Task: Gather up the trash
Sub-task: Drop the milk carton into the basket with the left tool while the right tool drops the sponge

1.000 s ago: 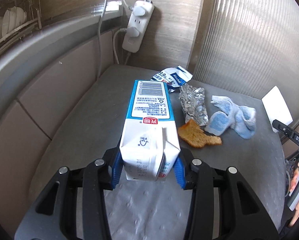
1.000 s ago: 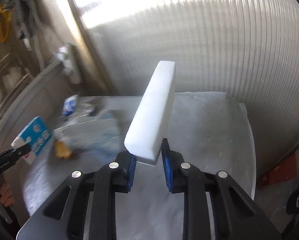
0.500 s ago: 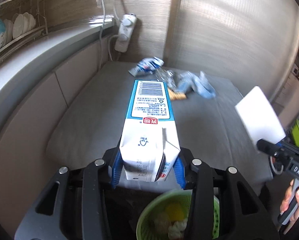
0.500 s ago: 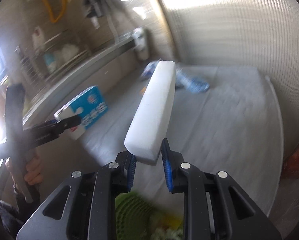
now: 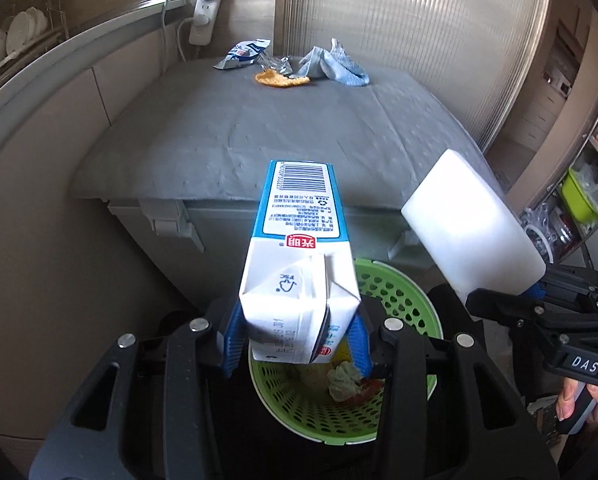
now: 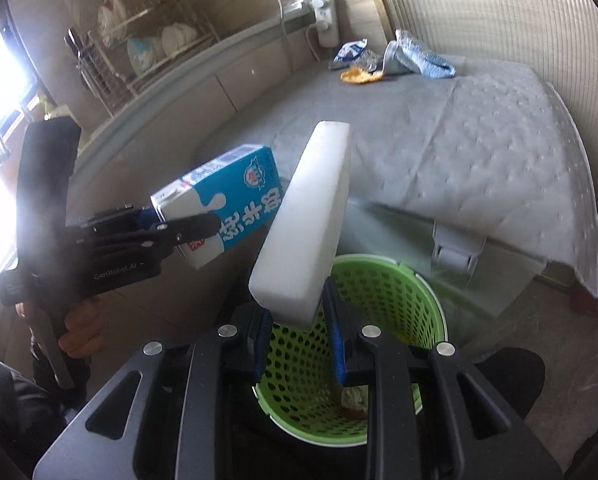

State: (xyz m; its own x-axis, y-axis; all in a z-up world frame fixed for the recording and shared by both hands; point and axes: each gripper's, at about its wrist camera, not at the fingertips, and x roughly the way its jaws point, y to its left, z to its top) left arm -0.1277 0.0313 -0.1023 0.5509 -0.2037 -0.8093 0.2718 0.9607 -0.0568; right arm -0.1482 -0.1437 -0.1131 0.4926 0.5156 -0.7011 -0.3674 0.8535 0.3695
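We have the milk carton point(image 5: 299, 264) pinched at its gabled top in the left tongs point(image 5: 295, 340), and the white foam block point(image 6: 305, 220) clamped by its lower end in the right tongs point(image 6: 299, 344). Both hang over the green perforated bin point(image 6: 395, 288), which stands on the floor below the near edge of the surface point(image 5: 259, 128).

To drop them well, we judge it best to tip each piece so its long axis points down into the opening, release one at a time, and keep the two from knocking together, since they sit close above the rim.

The carton is a stiff, glossy paperboard box, blue and white with a barcode panel, and likely light. The block is matte, smooth-edged and rectangular; it looks soft enough to dent. The bin is round plastic lattice with crumpled scraps point(image 5: 345, 376) at the bottom.

At the far edge of the cloth-covered surface lie a crinkled foil wad point(image 5: 275, 65), a torn packet point(image 5: 241, 54), a toast-like crust point(image 5: 281, 79) and a limp blue cloth point(image 5: 335, 68).
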